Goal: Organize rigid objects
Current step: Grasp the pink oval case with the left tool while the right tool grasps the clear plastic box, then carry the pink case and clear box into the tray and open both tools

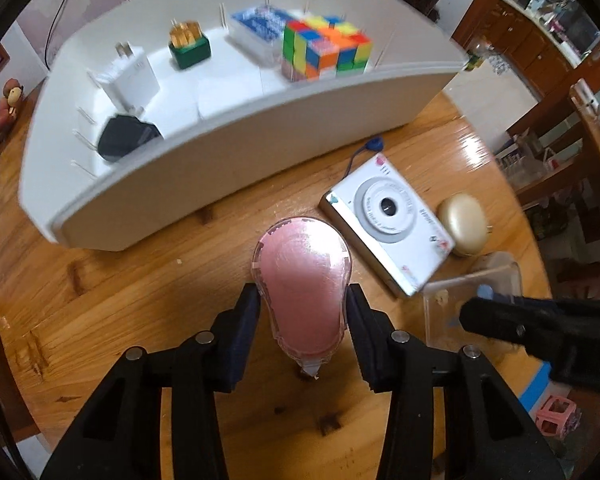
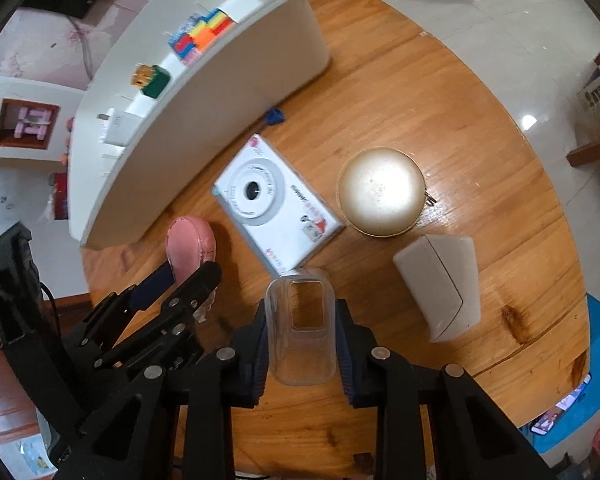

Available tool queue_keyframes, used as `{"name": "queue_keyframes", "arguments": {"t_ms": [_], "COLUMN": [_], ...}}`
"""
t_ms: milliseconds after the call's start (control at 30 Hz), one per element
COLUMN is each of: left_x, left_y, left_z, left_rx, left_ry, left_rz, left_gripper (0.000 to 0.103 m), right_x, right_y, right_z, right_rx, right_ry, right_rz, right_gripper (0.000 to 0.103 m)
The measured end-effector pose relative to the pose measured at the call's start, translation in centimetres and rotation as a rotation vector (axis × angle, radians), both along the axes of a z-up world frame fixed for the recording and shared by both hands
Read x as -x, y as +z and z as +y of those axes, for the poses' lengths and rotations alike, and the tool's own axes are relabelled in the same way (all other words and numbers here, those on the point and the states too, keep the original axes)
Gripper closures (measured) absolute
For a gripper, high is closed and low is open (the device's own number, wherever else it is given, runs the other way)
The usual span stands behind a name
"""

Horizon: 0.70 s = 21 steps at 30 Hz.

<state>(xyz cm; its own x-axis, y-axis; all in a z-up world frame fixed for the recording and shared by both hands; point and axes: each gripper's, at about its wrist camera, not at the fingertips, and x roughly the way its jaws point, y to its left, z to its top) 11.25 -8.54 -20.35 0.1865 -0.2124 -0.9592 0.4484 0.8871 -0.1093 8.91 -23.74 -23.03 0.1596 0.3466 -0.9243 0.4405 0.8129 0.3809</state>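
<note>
Gripping a pink correction-tape dispenser in the left gripper, fingers closed to the dispenser's width and pressing its two sides, tape tip pointing back toward the wrist, body hanging just above the wooden table near the white organizer tray. Clamping a clear phone case in the right gripper, jaws narrowed onto the case's long edges, camera cutout facing up. Lying on the table just beyond: a white compact camera, a round gold case to its right, a white wedge-shaped box nearer. Sitting inside the tray: a Rubik's cube, a white charger, a green holder, a black object.
</note>
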Motion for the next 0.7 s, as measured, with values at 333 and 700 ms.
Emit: {"name": "queue_keyframes", "arguments": {"t_ms": [333, 700], "left_x": [0.2, -5.9], "left_y": [9.0, 18.0], "left_z": [1.7, 3.1], "left_rx": [0.005, 0.014], "left_ry": [0.001, 0.116], "left_rz": [-0.078, -0.242], "left_gripper": [0.056, 0.056], "right_x": [-0.8, -5.9], "right_y": [7.8, 20.9], "right_z": [0.1, -0.7], "right_rx": [-0.019, 0.134], "right_ry": [0.076, 0.187], "right_rz": [-0.182, -0.490], "right_gripper": [0.074, 0.074]}}
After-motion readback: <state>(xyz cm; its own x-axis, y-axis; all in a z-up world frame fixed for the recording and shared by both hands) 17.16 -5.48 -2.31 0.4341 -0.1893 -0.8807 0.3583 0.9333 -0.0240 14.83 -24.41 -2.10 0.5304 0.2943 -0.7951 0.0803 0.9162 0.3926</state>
